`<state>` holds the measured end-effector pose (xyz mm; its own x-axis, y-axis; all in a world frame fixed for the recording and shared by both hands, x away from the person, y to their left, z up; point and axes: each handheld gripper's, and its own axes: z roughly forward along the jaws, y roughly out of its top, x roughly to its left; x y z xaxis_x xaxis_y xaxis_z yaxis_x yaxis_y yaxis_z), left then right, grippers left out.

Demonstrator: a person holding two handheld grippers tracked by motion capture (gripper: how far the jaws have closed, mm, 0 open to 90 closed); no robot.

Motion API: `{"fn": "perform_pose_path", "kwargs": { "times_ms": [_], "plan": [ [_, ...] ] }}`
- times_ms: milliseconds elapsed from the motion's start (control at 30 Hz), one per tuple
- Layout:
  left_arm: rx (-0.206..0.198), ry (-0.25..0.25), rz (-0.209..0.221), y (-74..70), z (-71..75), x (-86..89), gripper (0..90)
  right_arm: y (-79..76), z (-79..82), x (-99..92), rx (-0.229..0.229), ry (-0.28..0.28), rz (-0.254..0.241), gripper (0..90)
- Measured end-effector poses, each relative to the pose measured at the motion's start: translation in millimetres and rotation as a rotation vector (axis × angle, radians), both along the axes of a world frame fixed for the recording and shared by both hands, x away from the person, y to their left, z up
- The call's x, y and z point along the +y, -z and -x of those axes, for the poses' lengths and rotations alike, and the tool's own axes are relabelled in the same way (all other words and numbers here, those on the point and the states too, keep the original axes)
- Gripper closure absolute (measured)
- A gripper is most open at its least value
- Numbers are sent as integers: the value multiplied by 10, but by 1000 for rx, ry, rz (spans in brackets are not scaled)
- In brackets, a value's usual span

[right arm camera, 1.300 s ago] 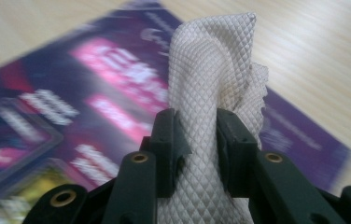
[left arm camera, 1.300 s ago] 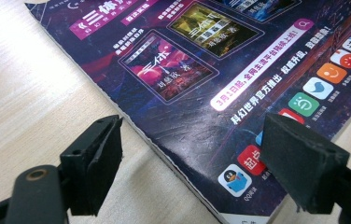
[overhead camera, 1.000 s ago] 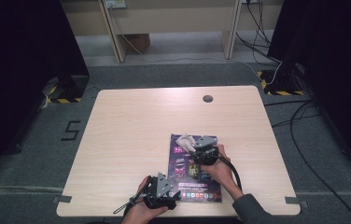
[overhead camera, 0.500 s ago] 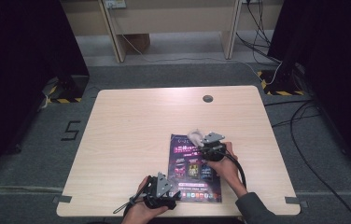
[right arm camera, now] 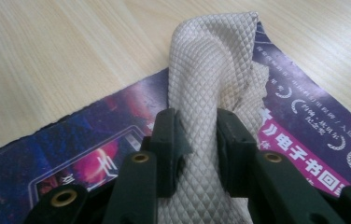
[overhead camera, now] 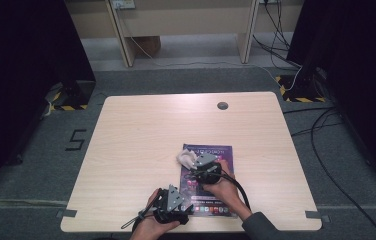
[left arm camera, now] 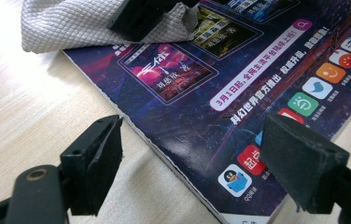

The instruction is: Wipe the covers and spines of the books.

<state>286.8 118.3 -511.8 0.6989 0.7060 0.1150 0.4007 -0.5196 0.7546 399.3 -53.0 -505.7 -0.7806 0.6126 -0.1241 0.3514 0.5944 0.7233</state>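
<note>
A pale beige cloth (right arm camera: 211,93) with a quilted diamond weave is being shown against a dark purple magazine cover (left arm camera: 239,84), which is being marked by magenta panels, white lettering and a row of orange, red, green and blue app icons. Light wood grain is being displayed by the desk (overhead camera: 141,135). Black pads are being seen on each tool.

The cloth (overhead camera: 186,158) lies on the magazine's (overhead camera: 216,152) far left corner, magazine on the table (overhead camera: 141,130)
</note>
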Motion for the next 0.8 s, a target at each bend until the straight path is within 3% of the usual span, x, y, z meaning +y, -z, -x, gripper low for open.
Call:
{"fn": "perform_pose_path", "kwargs": {
  "times_ms": [133,400,500,800],
  "plan": [
    [0,2,-1,0,0,2,205,-14,-35,-35,15,5,2,717],
    [-4,0,1,1,4,-4,205,-16,-153,-250,16,79,-6,720],
    [-3,0,0,1,3,-3,205,-15,-133,-235,17,84,-4,719],
    [-14,0,0,5,21,-5,215,-13,55,-34,28,-14,-7,714]
  ]
}}
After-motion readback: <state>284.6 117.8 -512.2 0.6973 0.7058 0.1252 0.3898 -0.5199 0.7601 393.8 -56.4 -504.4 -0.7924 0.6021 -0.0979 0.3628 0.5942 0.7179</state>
